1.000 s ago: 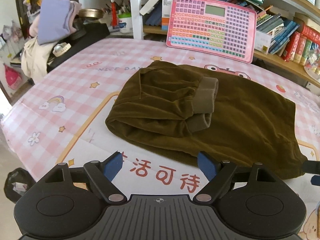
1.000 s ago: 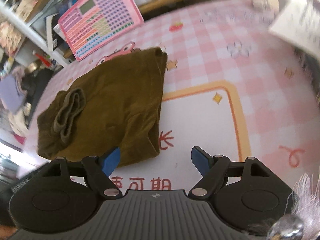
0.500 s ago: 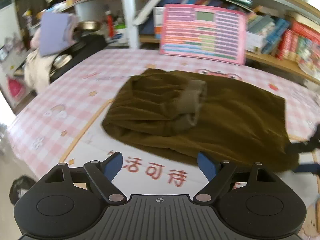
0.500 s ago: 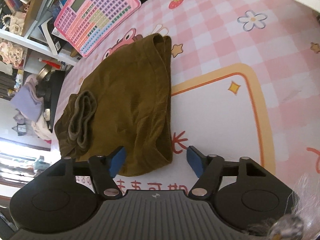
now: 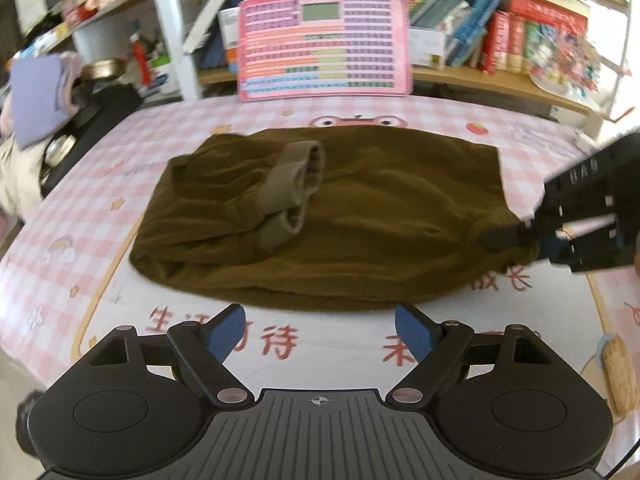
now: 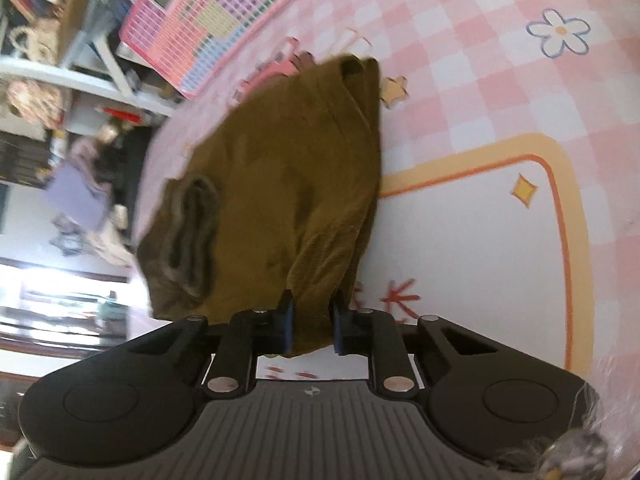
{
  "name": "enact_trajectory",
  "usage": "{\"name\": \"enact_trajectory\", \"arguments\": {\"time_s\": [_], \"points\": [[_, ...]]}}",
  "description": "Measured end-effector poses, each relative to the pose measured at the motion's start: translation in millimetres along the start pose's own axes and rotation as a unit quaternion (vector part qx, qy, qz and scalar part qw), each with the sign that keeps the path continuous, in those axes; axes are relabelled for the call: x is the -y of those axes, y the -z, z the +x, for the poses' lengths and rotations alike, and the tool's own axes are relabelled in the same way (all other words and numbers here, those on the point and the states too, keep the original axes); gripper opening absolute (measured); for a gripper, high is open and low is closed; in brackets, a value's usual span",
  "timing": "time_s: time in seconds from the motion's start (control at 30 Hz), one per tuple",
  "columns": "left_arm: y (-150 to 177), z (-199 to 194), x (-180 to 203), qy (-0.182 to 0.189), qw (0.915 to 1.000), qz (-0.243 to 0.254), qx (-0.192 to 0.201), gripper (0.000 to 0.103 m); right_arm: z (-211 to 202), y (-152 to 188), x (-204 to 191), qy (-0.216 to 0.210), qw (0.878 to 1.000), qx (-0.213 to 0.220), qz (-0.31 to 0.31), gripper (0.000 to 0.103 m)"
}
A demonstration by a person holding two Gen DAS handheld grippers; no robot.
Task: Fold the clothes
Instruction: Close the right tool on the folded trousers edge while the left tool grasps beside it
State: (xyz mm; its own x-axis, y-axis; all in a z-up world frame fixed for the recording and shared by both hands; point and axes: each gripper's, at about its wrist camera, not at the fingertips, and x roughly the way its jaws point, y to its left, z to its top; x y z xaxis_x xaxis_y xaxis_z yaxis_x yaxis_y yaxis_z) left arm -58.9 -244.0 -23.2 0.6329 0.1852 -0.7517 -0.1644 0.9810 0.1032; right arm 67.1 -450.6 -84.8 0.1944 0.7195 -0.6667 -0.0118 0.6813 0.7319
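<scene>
Olive-brown corduroy trousers (image 5: 320, 216) lie half-folded on a pink checked cloth (image 5: 520, 136) that covers what looks like a bed or a padded surface, with the ribbed cuffs (image 5: 294, 190) doubled back onto the middle of the pile. The right claw (image 6: 311, 326) is clamped on the near right corner of the garment, its blue pads pinching a thick bunch of fabric between them; in the left wrist view it shows as a dark body (image 5: 580, 216) biting the cloth at the right-hand edge. That grip sits at a corner, probably so the whole end can be lifted and carried over as one flap rather than dragged. The left claw (image 5: 320, 326) hangs just short of the front hem with its fingers wide apart and nothing between them, placed, I judge, to take the other near corner or to pin the fold line. A pink keyboard toy (image 5: 324, 46) leans against the bookshelf (image 5: 500, 80) behind, well apart from the work. The next move likely calls for both corners rising together; with several layers stacked, a one-sided pull could let the lower layers slide and spoil the fold. The fabric looks heavy and limp.
</scene>
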Motion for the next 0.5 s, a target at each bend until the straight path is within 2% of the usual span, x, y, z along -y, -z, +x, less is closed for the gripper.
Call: {"name": "enact_trajectory", "arguments": {"time_s": [0.13,0.27,0.37,0.5], "points": [[-7,4,19,0.002,0.9987,0.049,0.01,0.085,-9,-7,-7,-0.031,1.0,0.002,0.005,0.016],[-14,12,43,-0.006,0.9942,0.106,0.02,0.085,-11,-12,-11,-0.044,0.999,0.001,0.009,0.016],[-17,18,65,-0.011,0.9856,0.164,0.041,0.084,-11,-14,-13,-0.048,0.999,0.0,0.008,0.016],[-16,30,95,-0.029,0.9655,0.249,0.069,0.084,-11,-15,-16,-0.046,0.999,-0.004,0.003,0.016]]}}
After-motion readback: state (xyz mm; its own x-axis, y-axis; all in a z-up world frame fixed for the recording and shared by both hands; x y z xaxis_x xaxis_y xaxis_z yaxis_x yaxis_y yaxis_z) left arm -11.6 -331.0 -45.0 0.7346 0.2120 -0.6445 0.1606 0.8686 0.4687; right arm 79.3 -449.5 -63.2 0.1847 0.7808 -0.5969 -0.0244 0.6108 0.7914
